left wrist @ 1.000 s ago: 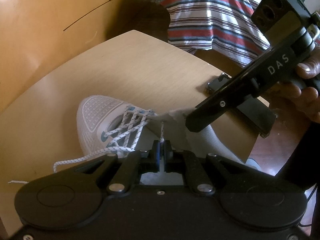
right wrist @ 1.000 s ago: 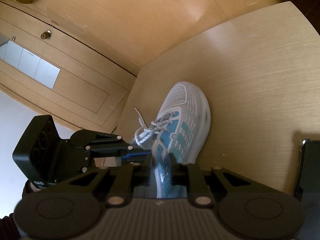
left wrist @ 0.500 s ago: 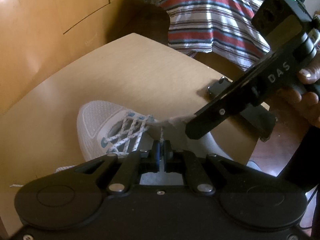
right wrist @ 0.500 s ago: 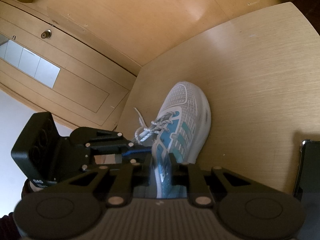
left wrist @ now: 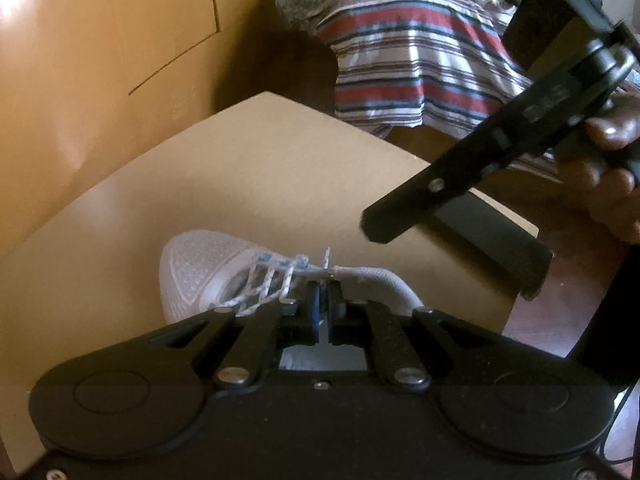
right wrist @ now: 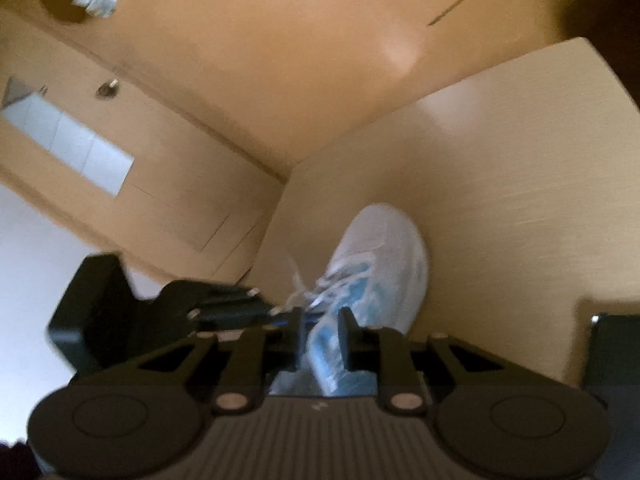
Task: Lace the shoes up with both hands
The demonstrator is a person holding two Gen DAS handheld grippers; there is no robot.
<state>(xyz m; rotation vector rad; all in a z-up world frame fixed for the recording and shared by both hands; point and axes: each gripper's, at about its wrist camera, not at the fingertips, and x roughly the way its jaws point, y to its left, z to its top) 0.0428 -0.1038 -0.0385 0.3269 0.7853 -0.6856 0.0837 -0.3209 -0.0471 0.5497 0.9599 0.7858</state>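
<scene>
Left gripper point(left wrist: 323, 300) low over the collar of the white shoe point(left wrist: 208, 268), jaws pinched nearly together on the speckled lace point(left wrist: 327, 258), whose short end pokes up just beyond the tips. Laced crisscross section point(left wrist: 272, 280) just ahead and left of those tips, toe farther ahead, heel collar curving off to the right. Shoe flat on the wooden table point(left wrist: 280, 168).

Right gripper point(right wrist: 320, 328) parted a modest way, nothing clamped between the fingers; the shoe's blue-striped side point(right wrist: 352, 284) visible through the gap, well beyond it rather than in it. In the left wrist view, same gripper raised above and right of the left gripper's tips, clear of the shoe, held by a hand point(left wrist: 612, 160). Right wrist view heavily blurred, so fine lace detail there cannot be told.

Dark flat object point(left wrist: 492, 248) on the table edge, right of the left gripper. Striped cloth point(left wrist: 420, 56) far ahead, past the table.
</scene>
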